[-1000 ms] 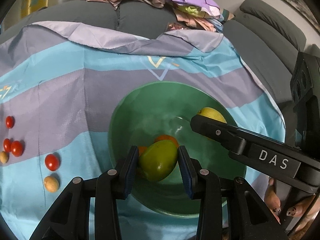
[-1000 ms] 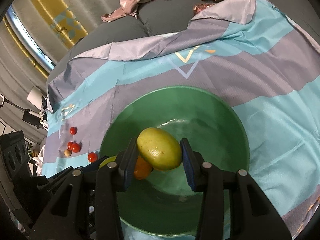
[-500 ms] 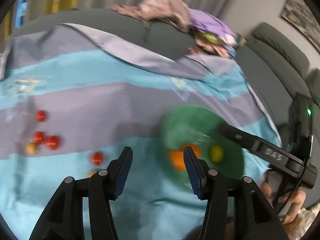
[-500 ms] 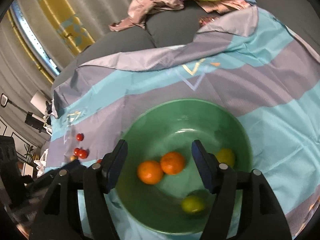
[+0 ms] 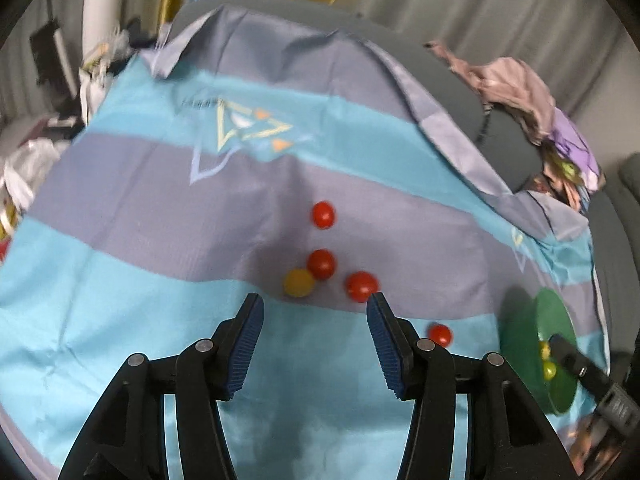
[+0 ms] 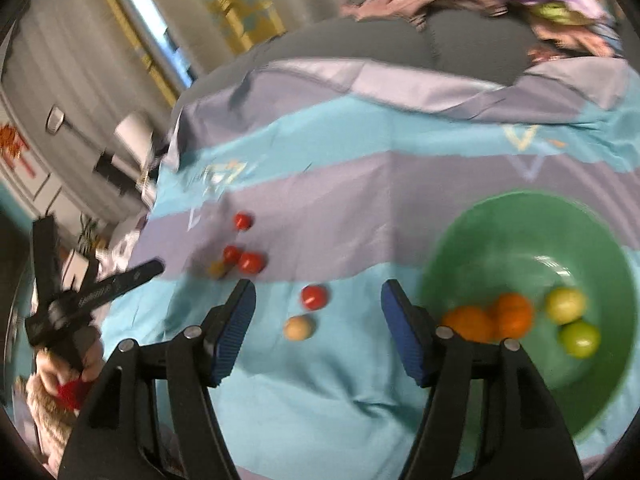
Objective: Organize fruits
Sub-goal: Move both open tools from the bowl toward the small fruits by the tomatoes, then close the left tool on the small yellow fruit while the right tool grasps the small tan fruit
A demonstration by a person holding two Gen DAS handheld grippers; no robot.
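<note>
the left gripper (image 5: 315, 307) stood open with nothing between its jaws, above the striped cloth (image 5: 140, 208). the right gripper (image 6: 318, 294) was closing, also empty. small red tomatoes (image 5: 361, 286) lay near the cloth's middle. two oranges (image 6: 512, 315) and two green fruits (image 6: 579, 338) lay in the green bowl (image 6: 520, 224) by its right edge.

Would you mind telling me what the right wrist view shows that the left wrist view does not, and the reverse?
Only the right wrist view shows the green bowl's inside plainly: two oranges and two yellow-green fruits. It also shows the pale round fruit beside a red tomato, and the left gripper from the side.

Only the left wrist view shows the left gripper's empty gap head-on.

Both share the striped cloth, the scattered tomatoes and the clothes pile.
</note>
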